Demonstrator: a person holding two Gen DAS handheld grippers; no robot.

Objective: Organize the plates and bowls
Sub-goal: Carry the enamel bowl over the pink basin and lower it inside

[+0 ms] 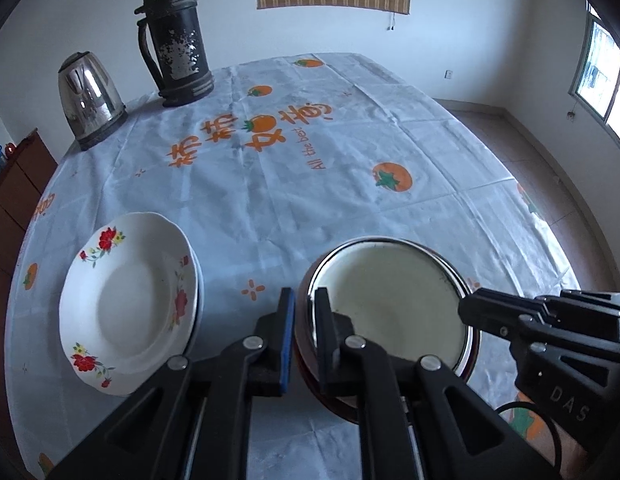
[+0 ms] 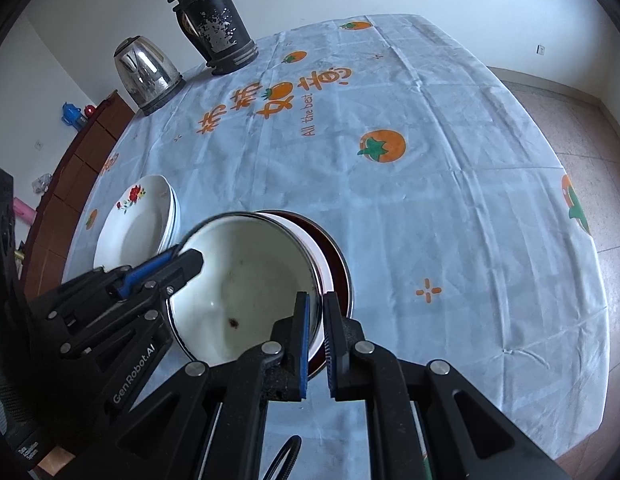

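The left tool [image 1: 304, 316] is pinched shut on the near-left rim of the cream, steel-rimmed round bowl [image 1: 394, 304], one finger outside the wall and one inside; the right tool [image 2: 315, 320] is likewise clamped on the opposite rim. The bowl sits in, or just above, a dark red-brown bowl [image 2: 338, 268] near the front edge of the counter [image 1: 330, 184], which is covered by a pale cloth with orange fruit prints; whether it is fully seated cannot be told. It appears tilted in the right wrist view, mouth upward; being round, it has no long axis. Risk: thin-rim grips on smooth enamel may slip, or uneven release may leave it cocked in the lower bowl. Just left, a stack of white floral plates [image 1: 130, 312] could be knocked by the left tool.
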